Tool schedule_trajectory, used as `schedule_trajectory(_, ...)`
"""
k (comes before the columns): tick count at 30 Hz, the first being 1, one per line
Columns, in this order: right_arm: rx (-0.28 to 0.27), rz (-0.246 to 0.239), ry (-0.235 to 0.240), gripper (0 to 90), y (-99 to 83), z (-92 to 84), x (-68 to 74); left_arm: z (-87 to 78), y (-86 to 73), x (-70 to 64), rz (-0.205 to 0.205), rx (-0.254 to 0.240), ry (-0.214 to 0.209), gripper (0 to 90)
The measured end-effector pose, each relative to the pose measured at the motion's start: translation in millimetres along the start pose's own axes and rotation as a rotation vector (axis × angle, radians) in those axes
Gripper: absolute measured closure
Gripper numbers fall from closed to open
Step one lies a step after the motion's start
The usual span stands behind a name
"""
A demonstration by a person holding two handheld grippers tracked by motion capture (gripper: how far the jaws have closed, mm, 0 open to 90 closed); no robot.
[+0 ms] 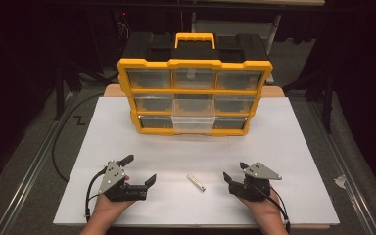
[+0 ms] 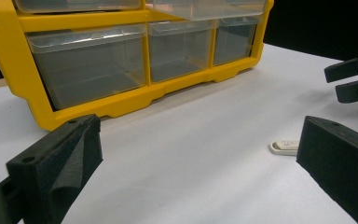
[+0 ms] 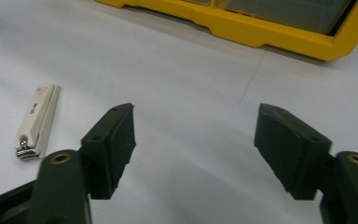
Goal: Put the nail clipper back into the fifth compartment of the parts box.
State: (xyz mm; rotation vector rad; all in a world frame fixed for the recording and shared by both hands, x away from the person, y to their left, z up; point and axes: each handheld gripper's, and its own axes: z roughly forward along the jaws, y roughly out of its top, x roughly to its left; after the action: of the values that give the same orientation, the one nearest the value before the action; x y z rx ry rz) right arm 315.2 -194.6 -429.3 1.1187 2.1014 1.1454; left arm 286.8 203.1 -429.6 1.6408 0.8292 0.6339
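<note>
Two claws rest apart near the worktop's front edge, a nail clipper between them.
The left claw is spread wide and empty; the right claw is spread, nothing between its jaws. The nail clipper lies flat, well short of the yellow drawer organizer by the back edge.
</note>
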Motion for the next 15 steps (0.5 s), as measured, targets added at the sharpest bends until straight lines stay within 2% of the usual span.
schedule_trajectory(8, -0.01, -0.003, 0.028, 57.9, 1.3, -2.6, 1.6, -0.6, 1.1, -0.2, -0.01, -0.01, -0.008, 0.7)
schedule_trajectory(11, -0.019, -0.004, 0.06, 68.8, 1.5, -4.1, 3.0, -1.2, 1.5, -0.5, -0.01, -0.015, -0.005, 0.7)
schedule_trajectory(15, -0.014, -0.028, 0.094, 80.0, 2.5, -4.2, 6.7, -1.3, 1.5, -1.6, -0.003, -0.012, -0.004, 0.8)
